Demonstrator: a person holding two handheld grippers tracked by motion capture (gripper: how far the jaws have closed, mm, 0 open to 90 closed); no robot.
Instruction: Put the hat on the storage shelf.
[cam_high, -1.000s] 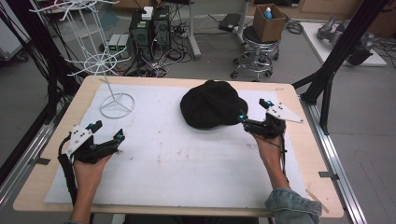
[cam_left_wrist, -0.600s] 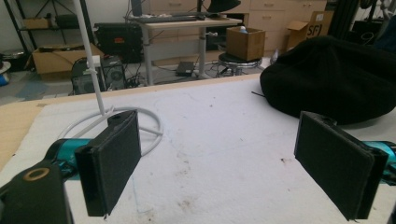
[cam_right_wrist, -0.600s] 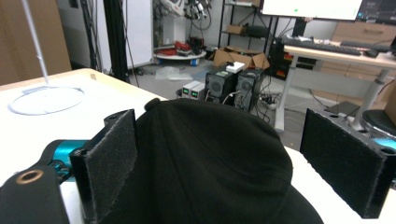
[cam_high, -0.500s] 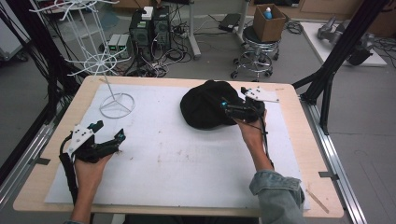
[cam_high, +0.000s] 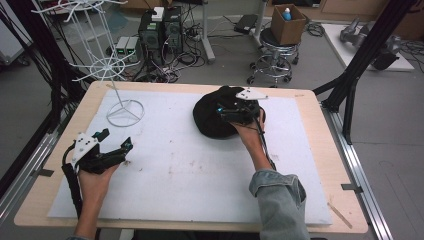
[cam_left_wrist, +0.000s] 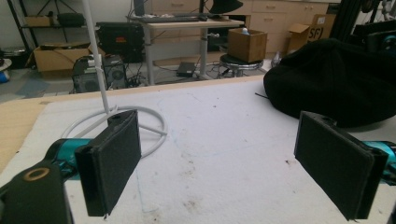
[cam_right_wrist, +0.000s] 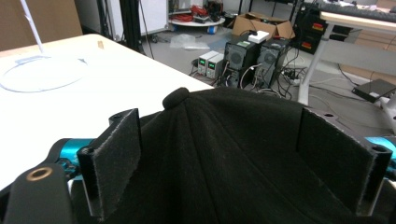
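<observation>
High view placed the black cap (cam_high: 215, 117) toward the far middle of the white mat (cam_high: 190, 175), with the right gripper (cam_high: 235, 114) lying over its right side and a denim sleeve (cam_high: 277, 195) trailing behind. Whether those jaws were spread could not be told from up there. Right gripper view settled it: both pads stood wide apart, released, with the cap's crown and top button (cam_right_wrist: 176, 96) rising between them, the cloth not pinched. Left gripper (cam_high: 112, 155) rested near the mat's left edge, well apart from the cap. Left gripper view showed its jaws gaping over bare mat, the white wire stand's ring base (cam_left_wrist: 119, 123) just beyond one pad, the cap (cam_left_wrist: 336, 79) off to the right.
</observation>
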